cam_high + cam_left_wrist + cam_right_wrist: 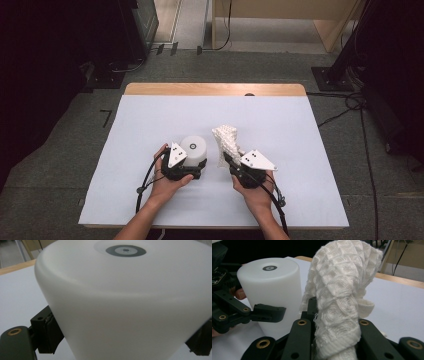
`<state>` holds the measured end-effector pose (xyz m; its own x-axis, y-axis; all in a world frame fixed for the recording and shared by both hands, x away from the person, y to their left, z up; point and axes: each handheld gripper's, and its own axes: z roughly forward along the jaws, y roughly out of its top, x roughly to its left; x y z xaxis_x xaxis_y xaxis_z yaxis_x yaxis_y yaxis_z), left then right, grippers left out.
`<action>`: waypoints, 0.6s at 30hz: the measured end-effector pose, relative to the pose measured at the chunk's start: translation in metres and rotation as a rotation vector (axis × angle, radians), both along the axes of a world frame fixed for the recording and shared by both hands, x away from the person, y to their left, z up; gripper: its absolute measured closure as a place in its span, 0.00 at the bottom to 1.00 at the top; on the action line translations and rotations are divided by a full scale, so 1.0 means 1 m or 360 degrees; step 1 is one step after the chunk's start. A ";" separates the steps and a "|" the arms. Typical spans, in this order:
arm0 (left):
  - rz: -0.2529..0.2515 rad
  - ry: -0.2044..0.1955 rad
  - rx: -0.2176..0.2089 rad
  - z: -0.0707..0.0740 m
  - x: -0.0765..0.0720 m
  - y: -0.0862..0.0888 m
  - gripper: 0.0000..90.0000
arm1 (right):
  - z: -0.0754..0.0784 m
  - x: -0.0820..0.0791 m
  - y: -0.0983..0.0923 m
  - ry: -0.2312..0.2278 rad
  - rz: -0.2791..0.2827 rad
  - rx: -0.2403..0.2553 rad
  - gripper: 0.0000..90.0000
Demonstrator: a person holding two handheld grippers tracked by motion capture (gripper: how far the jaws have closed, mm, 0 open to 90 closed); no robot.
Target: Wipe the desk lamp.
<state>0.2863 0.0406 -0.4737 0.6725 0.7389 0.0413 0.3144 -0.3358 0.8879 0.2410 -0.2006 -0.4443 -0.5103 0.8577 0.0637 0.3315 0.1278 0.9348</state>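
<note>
Left gripper [191,167] clamped across the white cylinder [193,148], pads on both sides near its base; cylinder upright on the table [150,125], just left of centre, at roughly 12 o'clock from the left hand [167,182]. Right gripper [231,159] nearly shut, pinching the knit cloth [226,141]; cloth stands up from the jaws and flops over at the top, just beside the cylinder at its 3 o'clock, apart from it as far as I can tell.

Risks, my read:
- cylinder wall is smooth and the grip sits low; any tilt and it could pivot or slide out of the pads;
- cloth is bunched in the jaws, not held by an edge; it may not open enough to go over the cylinder, and could snag on the top rim;
- loose weave could catch on the left gripper's jaw in the right gripper view [268,312];
- pushing cloth sideways against the cylinder could tip it if the left grip slackens.
</note>
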 end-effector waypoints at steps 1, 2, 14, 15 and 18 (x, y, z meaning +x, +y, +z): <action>0.0002 -0.0013 0.0008 -0.001 -0.001 0.000 0.10 | -0.001 0.000 -0.001 -0.0001 0.0001 -0.0004 0.84; 0.0015 -0.0016 0.0005 -0.001 -0.002 -0.001 0.10 | -0.001 0.001 -0.001 0.0002 -0.0001 -0.0005 0.84; 0.0380 -0.0063 0.0008 0.002 -0.017 -0.019 0.08 | -0.006 0.003 -0.001 0.0032 0.0002 -0.0001 0.84; 0.0360 -0.0050 -0.0012 0.003 -0.017 -0.016 0.09 | -0.007 0.003 -0.001 0.0038 0.0005 -0.0006 0.84; 0.0307 -0.0010 -0.0075 0.005 -0.013 -0.010 0.10 | -0.011 0.004 0.003 0.0062 0.0021 -0.0019 0.84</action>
